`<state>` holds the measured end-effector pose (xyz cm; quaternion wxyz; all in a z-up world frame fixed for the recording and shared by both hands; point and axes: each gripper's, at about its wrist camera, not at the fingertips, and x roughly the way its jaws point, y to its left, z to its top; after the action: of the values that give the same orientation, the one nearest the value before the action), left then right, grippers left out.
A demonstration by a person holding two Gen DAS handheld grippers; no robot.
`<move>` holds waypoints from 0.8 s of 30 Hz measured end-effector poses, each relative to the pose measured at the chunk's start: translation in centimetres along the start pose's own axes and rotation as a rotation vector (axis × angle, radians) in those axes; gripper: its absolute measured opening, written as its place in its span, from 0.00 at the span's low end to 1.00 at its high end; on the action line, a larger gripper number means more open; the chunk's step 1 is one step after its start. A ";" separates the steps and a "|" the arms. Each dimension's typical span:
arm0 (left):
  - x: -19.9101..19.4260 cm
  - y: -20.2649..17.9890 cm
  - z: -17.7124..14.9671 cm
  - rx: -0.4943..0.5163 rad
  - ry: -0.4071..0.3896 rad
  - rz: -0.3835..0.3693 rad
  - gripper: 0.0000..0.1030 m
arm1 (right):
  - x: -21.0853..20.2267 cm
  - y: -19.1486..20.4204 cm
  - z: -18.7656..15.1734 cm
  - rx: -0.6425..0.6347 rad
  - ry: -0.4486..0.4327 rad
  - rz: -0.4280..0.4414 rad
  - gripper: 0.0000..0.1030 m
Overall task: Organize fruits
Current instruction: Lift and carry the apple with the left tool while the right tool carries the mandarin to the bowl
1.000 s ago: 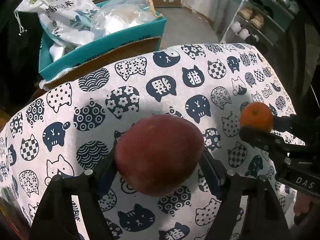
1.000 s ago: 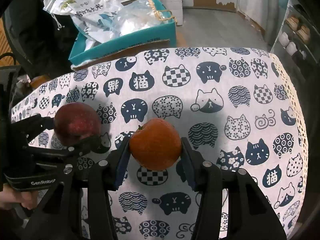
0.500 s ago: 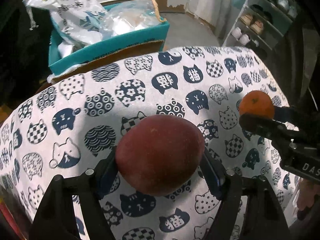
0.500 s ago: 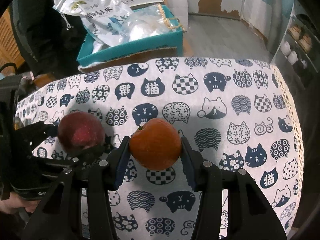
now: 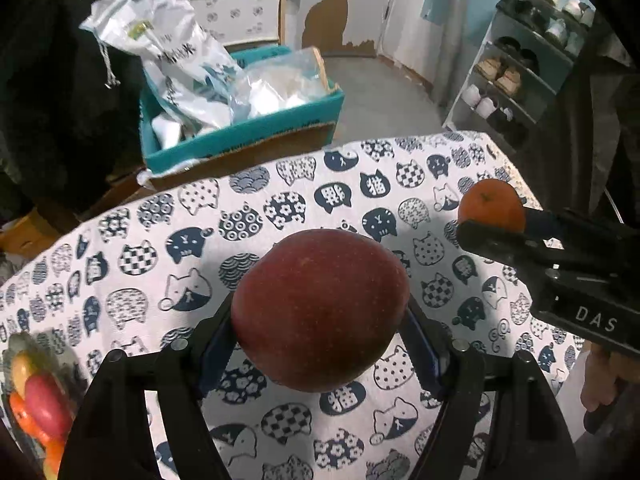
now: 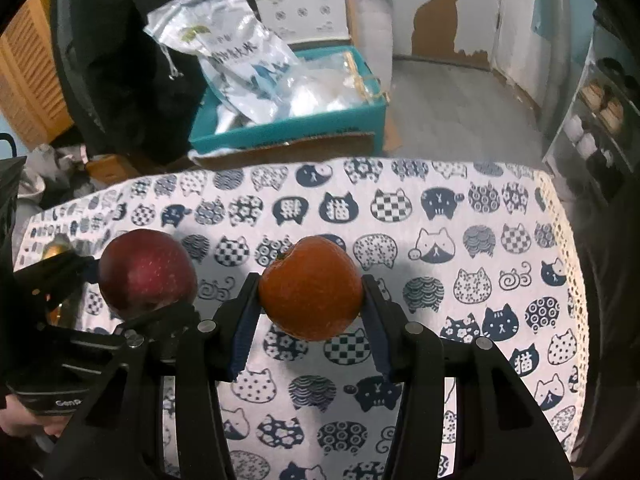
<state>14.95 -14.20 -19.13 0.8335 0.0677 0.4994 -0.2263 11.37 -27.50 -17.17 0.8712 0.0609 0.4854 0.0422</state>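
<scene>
Left wrist view, left gripper clamping apple, right gripper clamping orange, tablecloth bare to its edges

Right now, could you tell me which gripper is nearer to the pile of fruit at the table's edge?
Left. The left gripper, holding the apple, is just beside the fruit pile; the right gripper, holding the orange, sits farther away, beyond the left one.

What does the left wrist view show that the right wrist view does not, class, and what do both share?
Only the left wrist view shows the pile of fruit at the table's left edge. Only the right wrist view shows the slatted wooden door. Both show the red apple clamped in the left gripper, the orange clamped in the right gripper, the cat-print tablecloth and the teal box.
</scene>
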 end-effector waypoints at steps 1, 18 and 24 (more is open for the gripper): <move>-0.6 0.1 0.0 -0.002 -0.009 0.003 0.75 | -0.3 0.1 0.1 -0.002 -0.005 0.002 0.47; -10.4 1.5 -1.4 -0.021 -0.127 0.043 0.75 | -6.9 5.2 1.3 -0.092 -0.102 0.045 0.47; -13.2 2.8 -2.3 -0.051 -0.141 0.043 0.75 | -8.7 7.2 1.7 -0.125 -0.130 0.065 0.47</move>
<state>9.09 -6.82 -9.13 0.8729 0.0408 0.4434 -0.1995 8.10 -21.61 -7.92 0.9012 0.0250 0.4218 0.0966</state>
